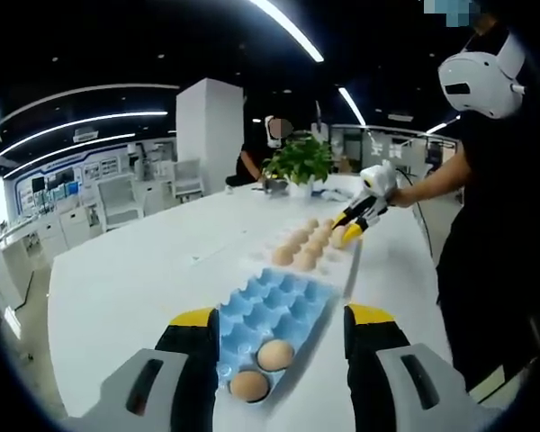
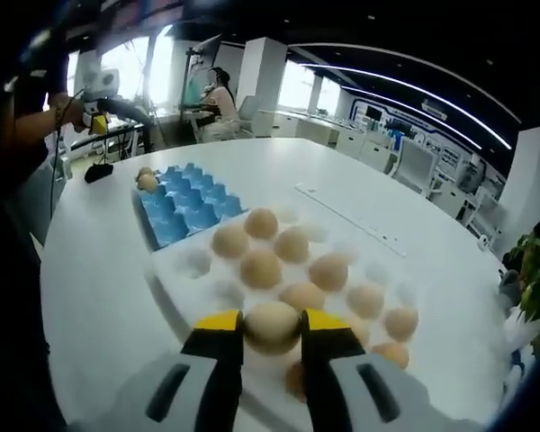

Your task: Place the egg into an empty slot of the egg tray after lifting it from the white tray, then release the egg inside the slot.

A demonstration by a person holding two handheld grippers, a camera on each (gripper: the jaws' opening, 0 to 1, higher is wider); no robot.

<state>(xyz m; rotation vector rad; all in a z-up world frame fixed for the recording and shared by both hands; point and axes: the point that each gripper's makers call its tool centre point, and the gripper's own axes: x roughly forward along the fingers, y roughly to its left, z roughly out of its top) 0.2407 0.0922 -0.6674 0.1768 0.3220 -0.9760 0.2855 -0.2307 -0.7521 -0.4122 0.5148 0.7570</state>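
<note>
A tan egg (image 2: 272, 326) sat clenched between the right gripper's (image 2: 271, 331) yellow-tipped fingers (image 2: 218, 324), over the white tray (image 2: 194, 263) near the table's (image 2: 90, 270) edge. The left gripper's (image 1: 281, 317) fingers stood released around the blue moulded egg tray (image 1: 274, 301).

The table (image 2: 99, 270) looks smooth, white and faintly glossy. The blue tray (image 1: 274, 310) looks like matt moulded pulp or thin plastic; the view is too soft to say which. The white tray (image 2: 198, 263) seems smooth plastic. The eggs (image 2: 261, 267) have matt brown shells. The right gripper (image 2: 272, 335) has glossy yellow and black plastic tips.
</note>
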